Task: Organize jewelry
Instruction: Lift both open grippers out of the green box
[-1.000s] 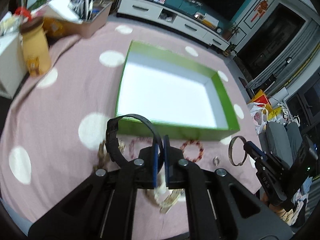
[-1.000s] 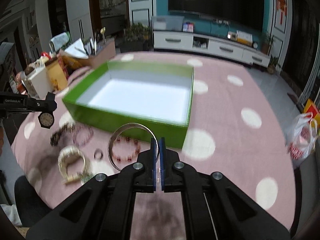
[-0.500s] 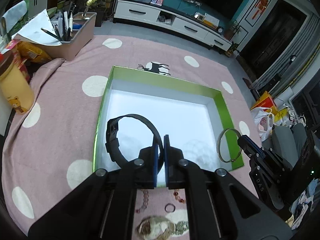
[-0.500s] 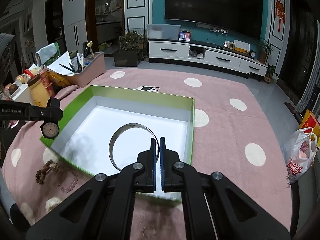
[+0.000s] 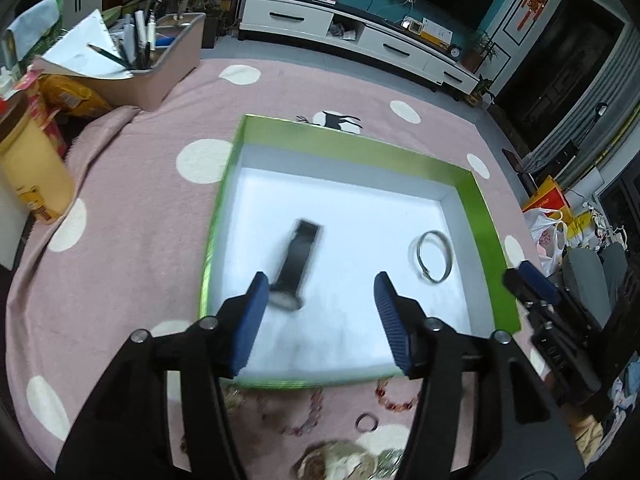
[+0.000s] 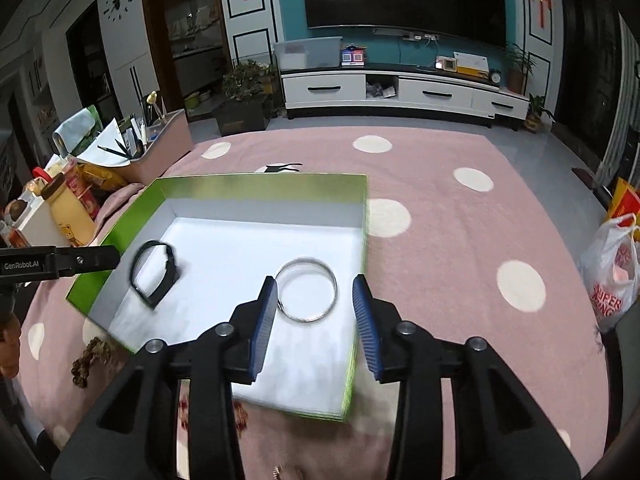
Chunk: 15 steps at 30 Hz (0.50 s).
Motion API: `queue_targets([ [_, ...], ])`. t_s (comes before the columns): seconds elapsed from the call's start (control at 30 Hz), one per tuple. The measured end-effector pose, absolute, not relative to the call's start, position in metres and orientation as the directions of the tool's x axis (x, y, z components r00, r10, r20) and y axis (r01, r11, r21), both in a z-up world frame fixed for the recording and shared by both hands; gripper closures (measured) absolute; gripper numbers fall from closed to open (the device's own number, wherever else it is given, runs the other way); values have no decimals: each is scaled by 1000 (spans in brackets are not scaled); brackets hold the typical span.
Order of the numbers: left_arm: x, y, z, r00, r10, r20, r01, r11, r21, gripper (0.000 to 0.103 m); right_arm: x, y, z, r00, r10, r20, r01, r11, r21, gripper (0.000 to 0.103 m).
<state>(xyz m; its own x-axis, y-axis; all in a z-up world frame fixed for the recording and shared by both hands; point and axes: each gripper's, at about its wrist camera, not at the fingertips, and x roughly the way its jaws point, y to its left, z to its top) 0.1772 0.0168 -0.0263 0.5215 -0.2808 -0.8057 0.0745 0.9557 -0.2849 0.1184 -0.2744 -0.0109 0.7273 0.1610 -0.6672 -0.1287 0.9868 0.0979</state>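
Note:
A green box [image 5: 344, 144] with a white floor lies on the pink dotted cloth; it also shows in the right wrist view [image 6: 256, 186]. A black watch [image 5: 296, 264] lies blurred in its left part, also seen in the right wrist view [image 6: 154, 274]. A silver bangle [image 5: 434, 255] lies in its right part, seen too in the right wrist view [image 6: 307, 295]. My left gripper [image 5: 318, 286] is open and empty above the box. My right gripper [image 6: 314, 290] is open and empty above the bangle.
Beaded bracelets [image 5: 396, 398], a small ring [image 5: 366, 422] and a gold chain piece [image 5: 340, 460] lie on the cloth before the box. A brown bead bracelet [image 6: 86, 362] lies left of it. A yellow bottle [image 5: 30, 168] and a pen tray [image 5: 160, 60] stand at the left.
Both grippers have opened over the box. The black watch has dropped from the left gripper and the silver bangle from the right gripper onto the box floor.

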Motion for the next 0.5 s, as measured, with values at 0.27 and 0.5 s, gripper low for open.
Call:
queue_targets([
  [0.27, 127, 40, -28, 528, -279, -802, 69, 955, -287, 37, 73, -290, -11, 707, 214, -674, -145, 977, 157, 58],
  [0.5, 82, 55, -28, 522, -324, -789, 59, 937, -346, 37, 42, -287, -17, 675, 256, -692, -167, 967, 194, 58],
])
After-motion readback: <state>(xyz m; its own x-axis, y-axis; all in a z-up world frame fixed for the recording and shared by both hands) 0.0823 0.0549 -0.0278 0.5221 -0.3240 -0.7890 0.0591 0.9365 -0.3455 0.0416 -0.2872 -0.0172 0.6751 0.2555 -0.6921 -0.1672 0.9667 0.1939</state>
